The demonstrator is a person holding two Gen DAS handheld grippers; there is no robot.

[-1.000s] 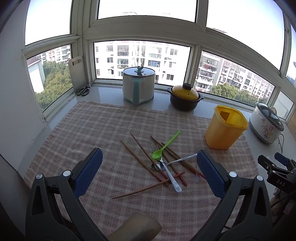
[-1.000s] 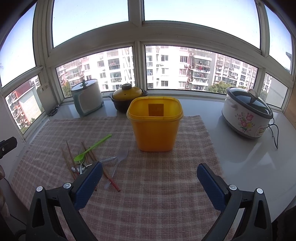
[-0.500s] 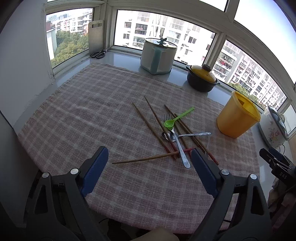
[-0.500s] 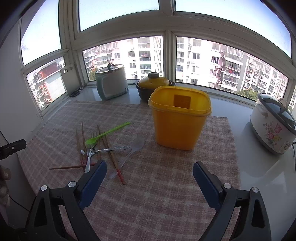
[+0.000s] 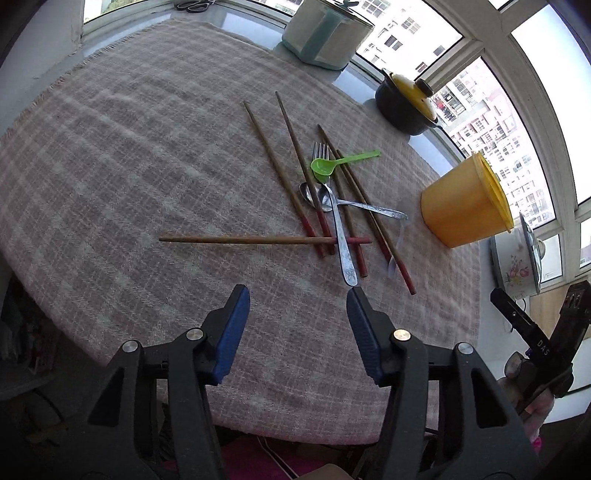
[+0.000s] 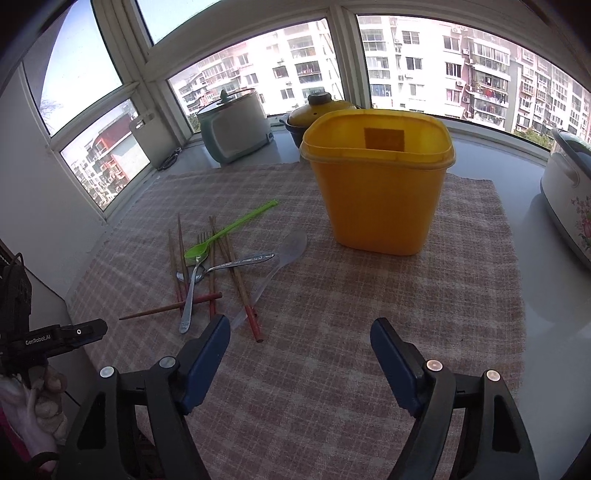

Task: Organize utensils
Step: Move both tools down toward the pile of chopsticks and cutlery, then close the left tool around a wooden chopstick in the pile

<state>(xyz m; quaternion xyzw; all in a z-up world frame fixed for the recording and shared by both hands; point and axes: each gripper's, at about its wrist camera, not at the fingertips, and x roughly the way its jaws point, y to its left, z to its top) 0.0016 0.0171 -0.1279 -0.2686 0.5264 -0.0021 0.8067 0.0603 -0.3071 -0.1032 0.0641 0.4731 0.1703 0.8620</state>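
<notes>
Left wrist view: spread fingers (image 5: 236, 321) are poised before the steel fork (image 5: 338, 221), judged first for the yellow plastic tub (image 5: 461, 206).

left wrist looks steeply down, right wrist level; both share the utensils (image 5: 332, 206).

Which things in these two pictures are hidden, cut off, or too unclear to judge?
- Yellow bin inside: the right wrist view shows only its rim and far wall; its bottom is hidden.
- Clear spoon: nearly invisible in the left wrist view.
- Rice cooker: cut by the right edge.
- Scissors: cut by the top edge.
</notes>
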